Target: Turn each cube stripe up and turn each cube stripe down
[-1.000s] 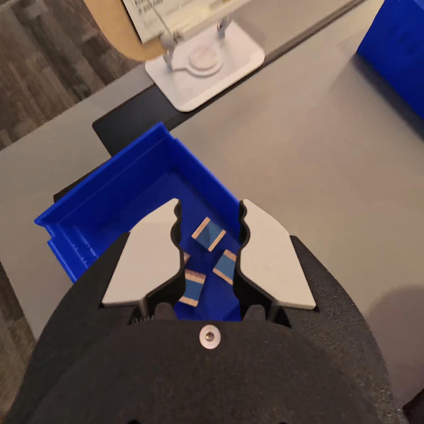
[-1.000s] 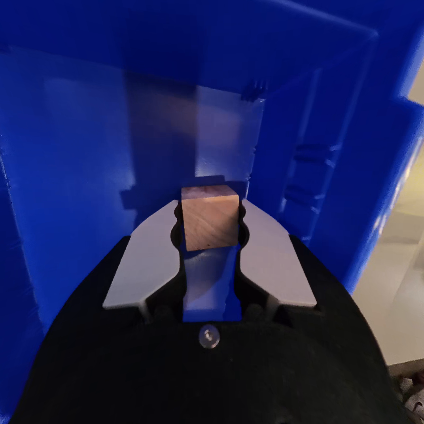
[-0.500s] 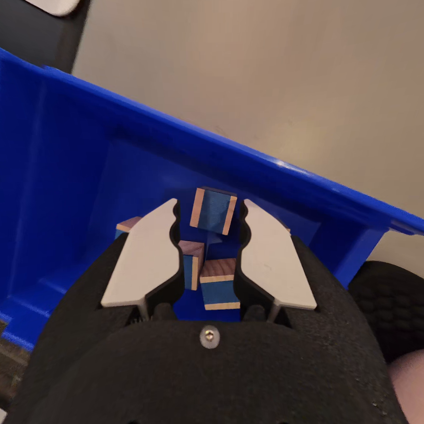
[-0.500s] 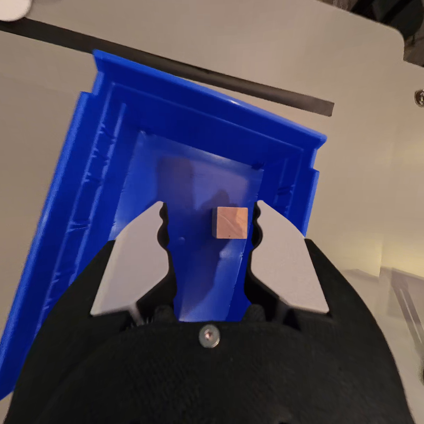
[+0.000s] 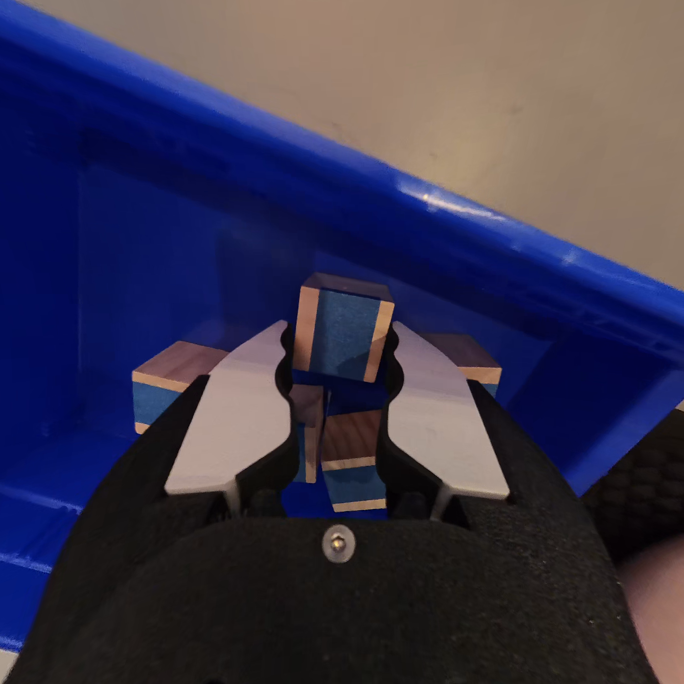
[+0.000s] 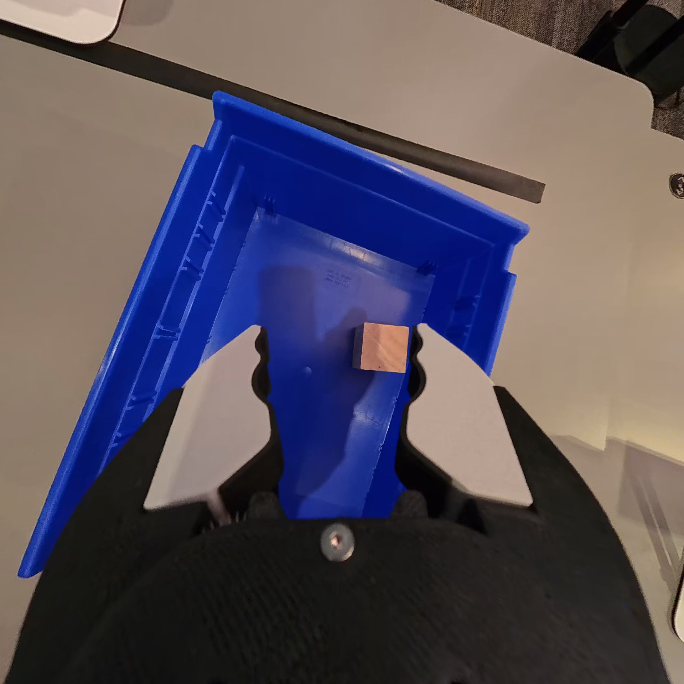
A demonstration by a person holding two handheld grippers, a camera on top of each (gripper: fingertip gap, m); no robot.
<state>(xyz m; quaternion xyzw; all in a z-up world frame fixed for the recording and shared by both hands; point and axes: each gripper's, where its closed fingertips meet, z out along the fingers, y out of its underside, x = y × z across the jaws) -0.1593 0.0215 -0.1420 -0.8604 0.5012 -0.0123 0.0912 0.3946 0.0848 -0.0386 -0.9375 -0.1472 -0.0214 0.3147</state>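
Note:
In the left wrist view my left gripper (image 5: pixel 339 333) is down inside a blue bin (image 5: pixel 462 229). Its fingertips press both sides of a wooden cube (image 5: pixel 342 333) whose blue stripe faces the camera. Several more striped cubes lie around it: one on the left (image 5: pixel 174 385), one on the right (image 5: pixel 473 359), one below between the fingers (image 5: pixel 351 459). In the right wrist view my right gripper (image 6: pixel 338 333) is open above a second blue bin (image 6: pixel 177 333). A cube (image 6: pixel 385 346) with plain wood facing up rests on that bin's floor, just left of the right fingertip.
Both bins stand on a grey table (image 6: pixel 92 166) with a black strip (image 6: pixel 425 155) across it. A white base (image 6: pixel 55 18) sits at the far left. A black textured object (image 5: pixel 647 481) and a hand (image 5: pixel 659 610) are beside the left bin.
My left gripper went down into its bin and took the striped cube between its tips. My right gripper let go of the plain-topped cube, opened, and rose above its bin.

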